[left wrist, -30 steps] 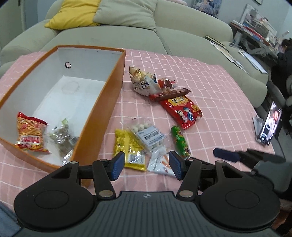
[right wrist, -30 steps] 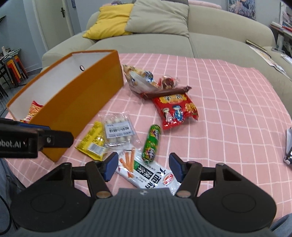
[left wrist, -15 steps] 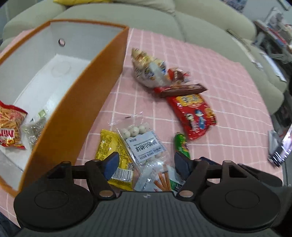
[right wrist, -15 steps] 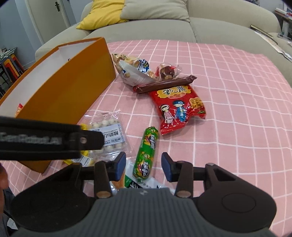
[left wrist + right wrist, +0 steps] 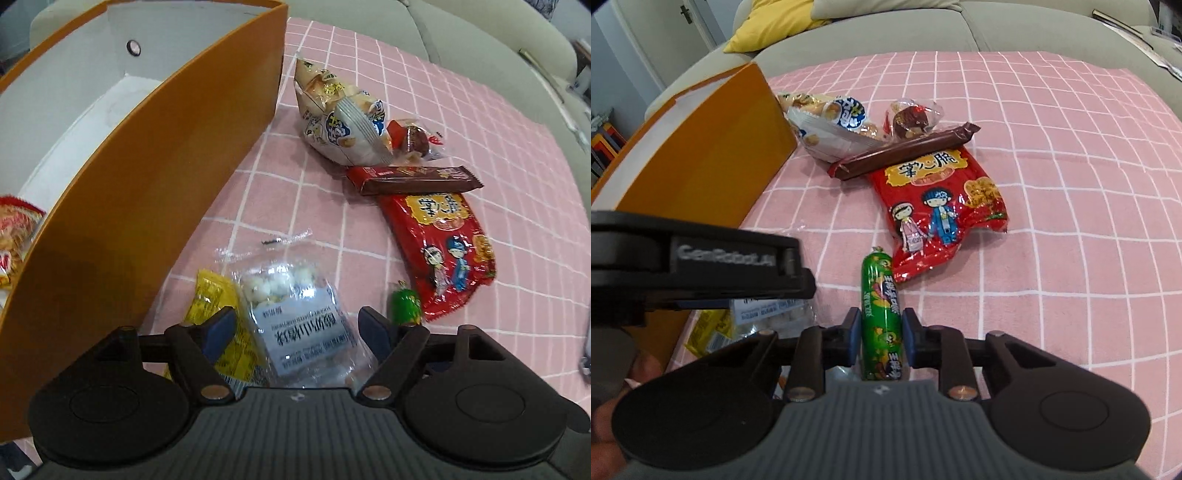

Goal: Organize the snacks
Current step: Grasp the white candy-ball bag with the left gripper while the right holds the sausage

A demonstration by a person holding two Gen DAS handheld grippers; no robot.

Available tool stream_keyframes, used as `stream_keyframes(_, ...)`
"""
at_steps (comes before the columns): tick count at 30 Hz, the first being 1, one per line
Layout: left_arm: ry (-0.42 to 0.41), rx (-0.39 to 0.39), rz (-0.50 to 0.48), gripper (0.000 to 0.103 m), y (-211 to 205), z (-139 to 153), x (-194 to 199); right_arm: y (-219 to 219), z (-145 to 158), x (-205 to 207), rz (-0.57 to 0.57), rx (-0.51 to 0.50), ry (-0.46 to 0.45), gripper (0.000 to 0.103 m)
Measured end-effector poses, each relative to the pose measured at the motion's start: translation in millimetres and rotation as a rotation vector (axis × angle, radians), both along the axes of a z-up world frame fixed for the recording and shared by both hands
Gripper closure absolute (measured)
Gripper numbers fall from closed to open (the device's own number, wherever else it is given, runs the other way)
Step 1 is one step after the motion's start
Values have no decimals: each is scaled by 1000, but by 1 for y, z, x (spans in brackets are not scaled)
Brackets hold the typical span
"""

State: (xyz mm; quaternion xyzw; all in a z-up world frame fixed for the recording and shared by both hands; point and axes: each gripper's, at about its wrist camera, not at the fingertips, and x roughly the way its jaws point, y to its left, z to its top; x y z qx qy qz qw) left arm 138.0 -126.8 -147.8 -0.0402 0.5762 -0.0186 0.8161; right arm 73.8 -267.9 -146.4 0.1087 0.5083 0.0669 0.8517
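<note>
My right gripper is shut on the green sausage stick, which lies on the pink checked cloth. My left gripper is open, its fingers on either side of the clear bag of white balls, which lies over a yellow packet. The orange box stands to the left and holds a red chip bag. A red snack bag, a brown bar, a white biscuit bag and a wrapped brown sweet lie farther ahead.
A grey-green sofa with a yellow cushion runs behind the table. The left gripper's body crosses the left of the right wrist view. The sausage's tip shows in the left wrist view.
Both grippers moved forward and down. The right gripper closed on the green sausage stick. The left gripper came down around the clear bag of white balls.
</note>
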Motion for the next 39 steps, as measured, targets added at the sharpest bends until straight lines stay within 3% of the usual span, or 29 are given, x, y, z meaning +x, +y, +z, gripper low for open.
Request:
stream_keyframes(7, 10, 100, -38, 11, -11, -5, 3, 0, 0, 5, 16, 4, -5, 83)
stream_keyframes(11, -7, 106, -58, 29, -12, -6, 1, 0, 0, 4, 22, 1, -8, 83)
stream_keyframes(20, -35, 39, -93, 39, -5, 2, -3, 0, 3, 3, 36, 7, -2, 84)
stream_keyframes(21, -42, 39, -97, 43, -4, 5, -5, 0, 5, 2, 41, 7, -7, 84)
stream_keyframes(22, -50, 43, -98, 67, -4, 7, -6, 0, 7, 1, 46, 7, -12, 84)
stream_keyframes(23, -69, 29, -106, 74, -2, 12, -8, 0, 9, 0, 48, 7, -14, 84)
stream_keyframes(26, -68, -2, -125, 81, 0, 23, -10, 0, 15, -5, 53, 4, -23, 84)
stream_keyframes(31, -24, -28, -125, 78, 6, 21, -12, -3, 18, -15, 37, 10, -21, 84)
stream_keyframes(35, -27, -34, -89, 31, 16, 23, -21, -8, 15, -21, 21, 25, -7, 84)
stream_keyframes(39, 3, -16, -81, 23, 11, 16, -25, -11, 14, -25, 8, 11, 0, 84)
